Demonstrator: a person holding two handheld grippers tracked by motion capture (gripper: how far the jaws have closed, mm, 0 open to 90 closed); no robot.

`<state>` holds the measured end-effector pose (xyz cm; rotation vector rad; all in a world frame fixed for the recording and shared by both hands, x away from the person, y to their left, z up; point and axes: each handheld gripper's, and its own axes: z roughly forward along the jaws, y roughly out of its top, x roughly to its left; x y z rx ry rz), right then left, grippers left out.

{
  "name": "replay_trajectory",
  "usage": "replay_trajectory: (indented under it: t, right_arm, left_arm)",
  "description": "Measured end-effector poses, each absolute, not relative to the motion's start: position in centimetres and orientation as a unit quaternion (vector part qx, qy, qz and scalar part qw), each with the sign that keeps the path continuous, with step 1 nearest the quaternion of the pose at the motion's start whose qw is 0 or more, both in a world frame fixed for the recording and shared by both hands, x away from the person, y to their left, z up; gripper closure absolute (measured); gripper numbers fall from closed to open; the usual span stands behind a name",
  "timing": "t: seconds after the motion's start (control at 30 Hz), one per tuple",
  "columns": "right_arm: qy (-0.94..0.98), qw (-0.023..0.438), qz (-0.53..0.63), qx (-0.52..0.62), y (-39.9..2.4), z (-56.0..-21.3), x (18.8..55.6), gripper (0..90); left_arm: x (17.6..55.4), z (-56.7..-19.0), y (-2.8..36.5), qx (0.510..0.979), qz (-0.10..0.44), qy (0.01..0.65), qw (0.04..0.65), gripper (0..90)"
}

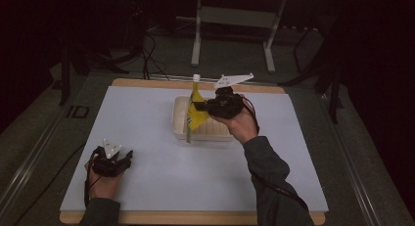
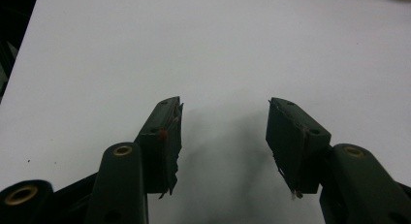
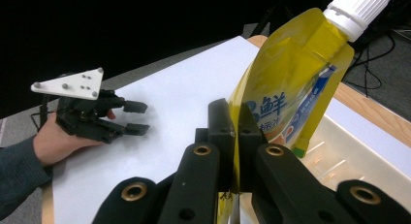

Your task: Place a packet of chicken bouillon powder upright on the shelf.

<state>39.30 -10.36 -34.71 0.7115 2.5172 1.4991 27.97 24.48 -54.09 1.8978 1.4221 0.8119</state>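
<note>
Currently your right gripper [image 3: 236,136] is clamped on the edge of the yellow spout pouch [image 3: 291,83], holding it upright over the near-left corner of the white tray [image 1: 182,119], white cap [image 3: 357,7] on top. Your left gripper [image 2: 224,136] rests low on the white mat [image 1: 147,138] at the near-left, jaws apart, nothing between them, well apart from the tray.

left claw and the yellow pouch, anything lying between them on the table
Nothing: in the high view only bare white table top separates the left claw from the yellow pouch held over the tray.
</note>
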Motion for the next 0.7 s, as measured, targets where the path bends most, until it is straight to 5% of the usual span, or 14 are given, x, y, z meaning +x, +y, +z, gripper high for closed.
replay_trajectory:
  t: [0.7]
  right_arm:
    - [0.828,0.079,0.498,0.247,-9.7,-35.0,40.8,90.0]
  left_arm:
    - [28.0,-54.1,24.5,0.719,0.307,0.539,0.313,46.4]
